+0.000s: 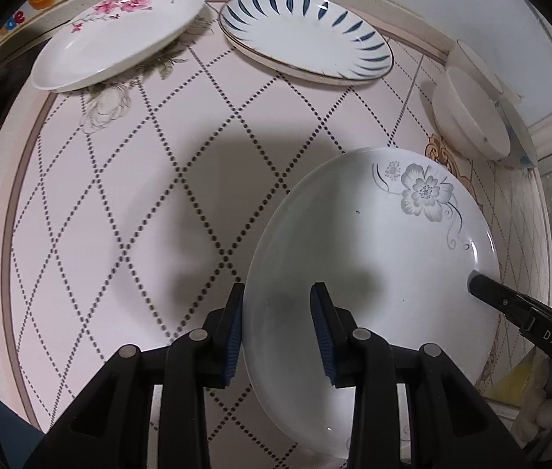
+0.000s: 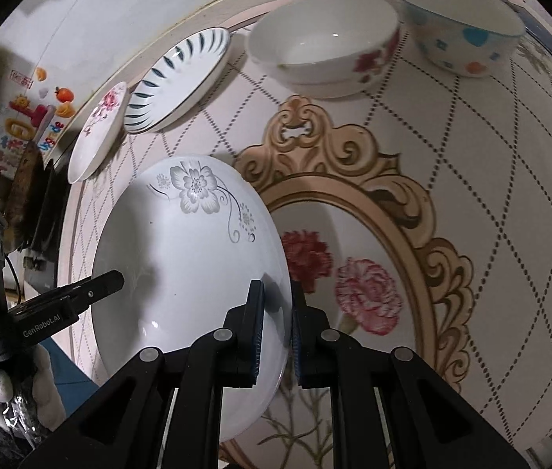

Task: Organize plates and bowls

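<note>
A white plate with a grey flower (image 1: 373, 258) is held above the table; it also shows in the right wrist view (image 2: 194, 265). My left gripper (image 1: 278, 332) straddles its left rim with jaws apart. My right gripper (image 2: 278, 332) is shut on its right rim; its finger (image 1: 510, 305) shows in the left wrist view. The left gripper's finger (image 2: 92, 293) reaches over the plate's left edge. A pink-flower plate (image 1: 119, 35) and a blue-leaf plate (image 1: 307, 35) lie at the back. A white bowl with red flowers (image 2: 327, 39) and a dotted bowl (image 2: 459, 27) stand beyond.
The table (image 1: 158, 195) has a pink cloth with a dotted diamond pattern and an ornate gold oval frame with carnations (image 2: 393, 265). A wall runs along the table's far edge. Coloured stickers (image 2: 29, 117) are on a surface to the left.
</note>
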Demonstrator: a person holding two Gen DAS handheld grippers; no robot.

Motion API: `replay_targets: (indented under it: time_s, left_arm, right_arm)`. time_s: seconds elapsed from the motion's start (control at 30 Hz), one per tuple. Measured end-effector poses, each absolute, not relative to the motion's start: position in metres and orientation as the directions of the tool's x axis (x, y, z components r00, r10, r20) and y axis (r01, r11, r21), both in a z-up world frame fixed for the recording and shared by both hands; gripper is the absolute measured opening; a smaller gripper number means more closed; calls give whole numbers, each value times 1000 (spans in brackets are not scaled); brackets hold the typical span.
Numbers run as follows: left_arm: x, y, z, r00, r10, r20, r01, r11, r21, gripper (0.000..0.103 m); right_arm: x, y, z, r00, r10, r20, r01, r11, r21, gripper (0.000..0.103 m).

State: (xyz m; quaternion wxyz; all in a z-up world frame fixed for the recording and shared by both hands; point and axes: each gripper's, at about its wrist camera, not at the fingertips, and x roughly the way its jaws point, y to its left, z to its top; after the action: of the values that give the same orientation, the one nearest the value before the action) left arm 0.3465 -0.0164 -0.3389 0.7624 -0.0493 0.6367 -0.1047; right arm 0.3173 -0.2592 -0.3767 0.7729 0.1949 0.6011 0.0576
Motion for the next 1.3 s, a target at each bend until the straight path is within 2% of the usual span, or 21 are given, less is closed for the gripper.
replay_targets:
  time_s: [0.7, 0.9, 0.97, 1.03, 1.07, 1.13, 1.3]
  left_arm:
    - [351, -33, -340, 152, -163, -975, 93, 984, -150, 30]
    - [352, -18, -288, 242, -168, -956, 47, 986, -161, 31]
    - [354, -8, -267, 281, -173, -944, 20, 985, -174, 32]
    - [365, 9, -246, 318, -184, -930, -19, 980, -200, 41]
    - [369, 14, -240, 330, -188, -925, -32, 977, -210, 46]
    - [388, 36, -230, 361, -184, -914, -64, 973, -221, 47]
    - [440, 99, -239, 360, -137, -923, -161, 965, -206, 47]
  right_arm:
    - [316, -263, -387, 245, 337, -909, 172, 908, 383, 18]
    - [321, -276, -366, 227, 365, -903, 174, 897, 406, 20]
    - [323, -279, -346, 252, 359, -899, 154, 902, 403, 29]
    - [330, -278, -327, 263, 365, -893, 136, 902, 409, 42]
    - [336, -275, -316, 269, 377, -886, 122, 899, 420, 45]
    - [348, -263, -300, 271, 404, -874, 95, 892, 442, 52]
    - [400, -204, -282, 255, 528, -810, 23, 834, 551, 55]
